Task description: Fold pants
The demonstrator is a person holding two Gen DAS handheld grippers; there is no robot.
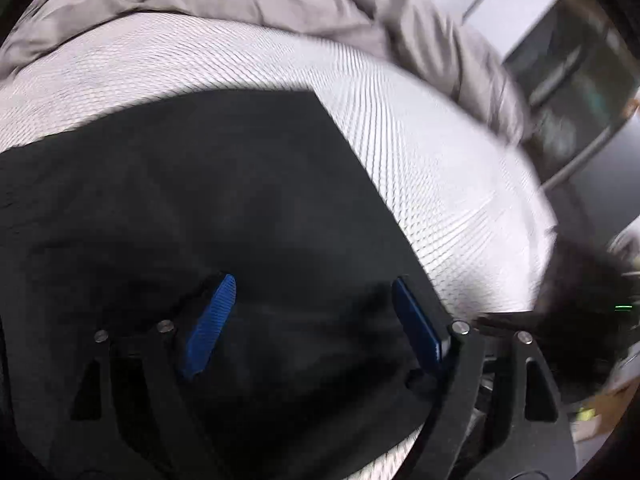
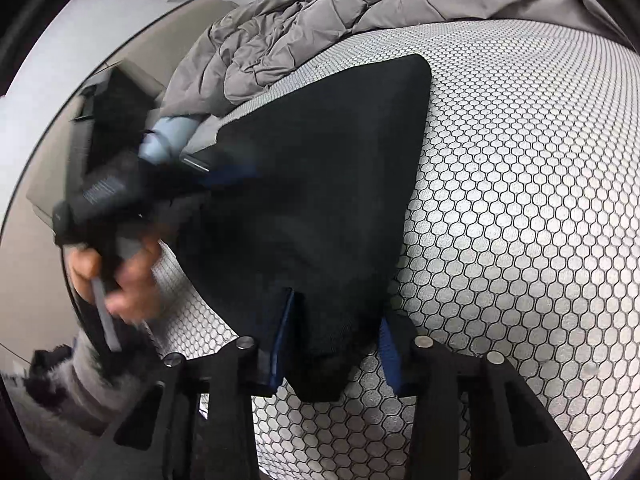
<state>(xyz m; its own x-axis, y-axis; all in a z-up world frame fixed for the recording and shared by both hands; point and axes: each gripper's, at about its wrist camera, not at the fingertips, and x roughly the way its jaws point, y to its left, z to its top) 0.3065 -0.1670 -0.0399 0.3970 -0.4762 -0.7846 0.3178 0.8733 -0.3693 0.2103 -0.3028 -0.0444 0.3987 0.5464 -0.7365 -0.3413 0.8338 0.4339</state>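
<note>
Black pants [image 1: 200, 200] lie flat on a white honeycomb-patterned mattress [image 1: 440, 152]. My left gripper [image 1: 314, 288] is open, its blue pads [image 1: 208, 328] spread wide just above the cloth, holding nothing. In the right wrist view the pants [image 2: 320, 184] form a folded dark slab with a rounded far corner. My right gripper [image 2: 336, 312] is open, with the near end of the pants between its blue pads [image 2: 390, 348]. The left gripper [image 2: 224, 164], blurred, shows at the pants' left edge with the person's hand [image 2: 120, 276].
A crumpled grey quilt [image 2: 320, 12] is heaped at the far side of the mattress [image 2: 520, 200]. The bed's edge falls away to the right in the left wrist view, with dark furniture [image 1: 576, 80] beyond. Bare mattress lies right of the pants.
</note>
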